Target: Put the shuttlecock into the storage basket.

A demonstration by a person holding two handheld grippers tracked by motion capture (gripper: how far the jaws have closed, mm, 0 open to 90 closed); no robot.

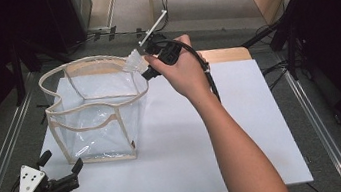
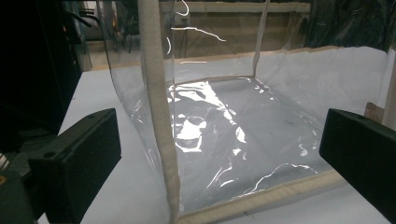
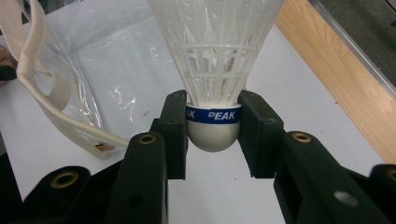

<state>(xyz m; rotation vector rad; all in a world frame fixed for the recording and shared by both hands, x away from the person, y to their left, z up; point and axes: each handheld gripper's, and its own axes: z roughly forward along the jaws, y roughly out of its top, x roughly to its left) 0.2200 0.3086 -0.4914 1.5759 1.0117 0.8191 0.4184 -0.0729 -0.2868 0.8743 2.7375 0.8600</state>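
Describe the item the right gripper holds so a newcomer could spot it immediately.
On the white table, find the clear bag with beige trim. At its far rim, the right gripper clamps a white shuttlecock: netted skirt, rounded cap, blue band.

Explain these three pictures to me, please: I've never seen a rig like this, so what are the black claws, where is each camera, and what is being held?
A person holds a two-jaw hand tool in each hand. The high view looks down on a white table. The other two cameras ride on the tools and look along their jaws. The right gripper is shut on a white shuttlecock, clamped at its rounded base, beside the rim of a clear bag with beige trim. The left gripper rests open near the bag's front corner, holding nothing.
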